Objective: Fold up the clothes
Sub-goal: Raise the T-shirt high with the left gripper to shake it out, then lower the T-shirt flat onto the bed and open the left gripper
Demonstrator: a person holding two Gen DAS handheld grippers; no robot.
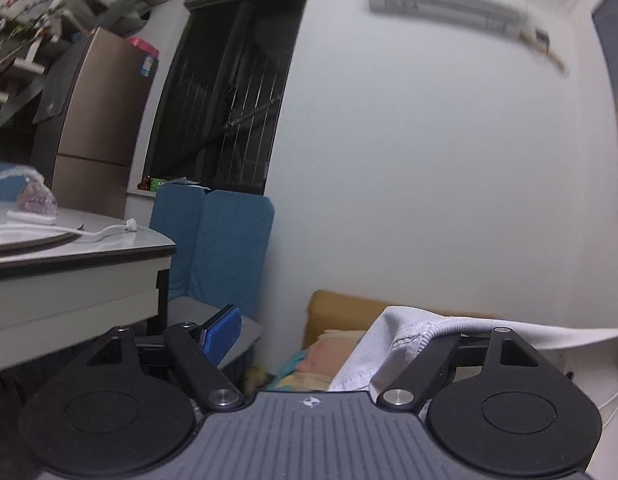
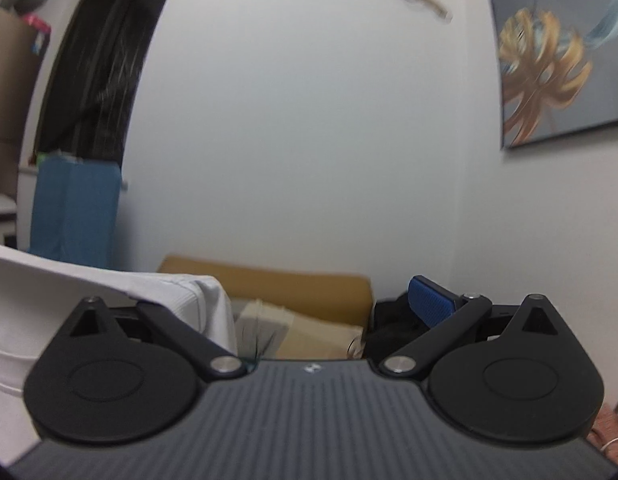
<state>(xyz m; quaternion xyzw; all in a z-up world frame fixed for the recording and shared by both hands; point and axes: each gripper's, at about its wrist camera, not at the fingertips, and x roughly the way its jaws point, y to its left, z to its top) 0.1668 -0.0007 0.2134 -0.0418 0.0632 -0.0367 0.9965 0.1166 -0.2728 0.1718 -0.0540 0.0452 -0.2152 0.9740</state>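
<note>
White garment [image 1: 409, 344] drapes over one finger of each spread gripper [image 1: 333, 332].

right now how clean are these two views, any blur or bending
Left wrist view: smeared by motion at the shelves and air conditioner, dim indoor light, fisheye bows the window. Right wrist view: soft all over, the painting blurred, the wall curved.

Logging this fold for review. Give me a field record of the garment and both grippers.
garment: white garment, draped over one finger of each gripper
left gripper: jaws wide open, cloth over its right finger only
right gripper: jaws wide open, cloth over its left finger only
behind: tan cushion against white wall
</note>
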